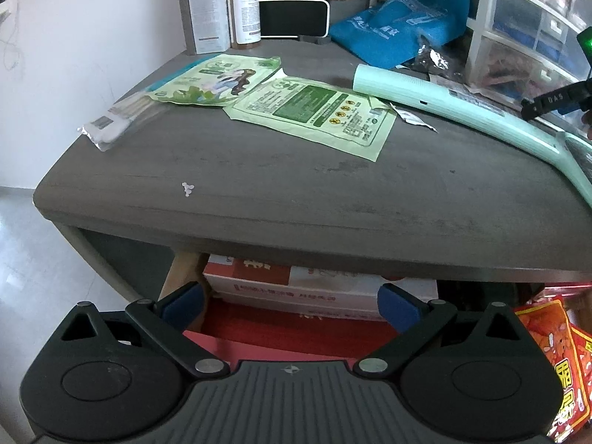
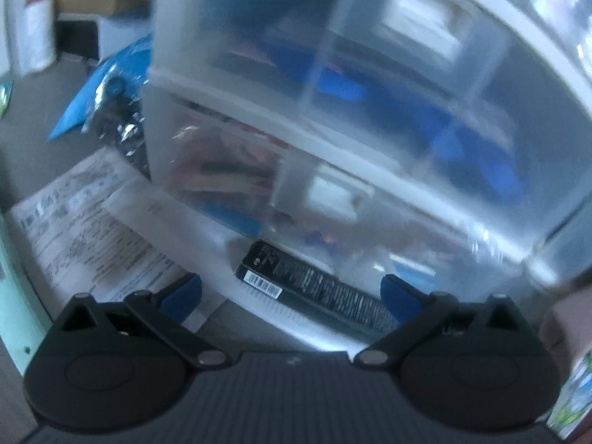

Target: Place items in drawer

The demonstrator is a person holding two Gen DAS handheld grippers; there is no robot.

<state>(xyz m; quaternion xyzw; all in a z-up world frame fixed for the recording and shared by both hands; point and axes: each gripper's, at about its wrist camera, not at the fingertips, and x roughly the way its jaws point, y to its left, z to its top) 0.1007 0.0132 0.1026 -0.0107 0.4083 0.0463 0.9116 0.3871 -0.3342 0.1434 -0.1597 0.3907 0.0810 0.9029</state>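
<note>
Grippers both wide, nothing held. Left gripper hangs off the near edge of the grey surface; red boxes sit beneath it. Farther on lie two green packets, a clear-wrapped stick pack at left and a mint-green handle at right. Right gripper, view blurred, faces a slim black box lying just before the translucent drawer unit; printed sheet at left.
</note>
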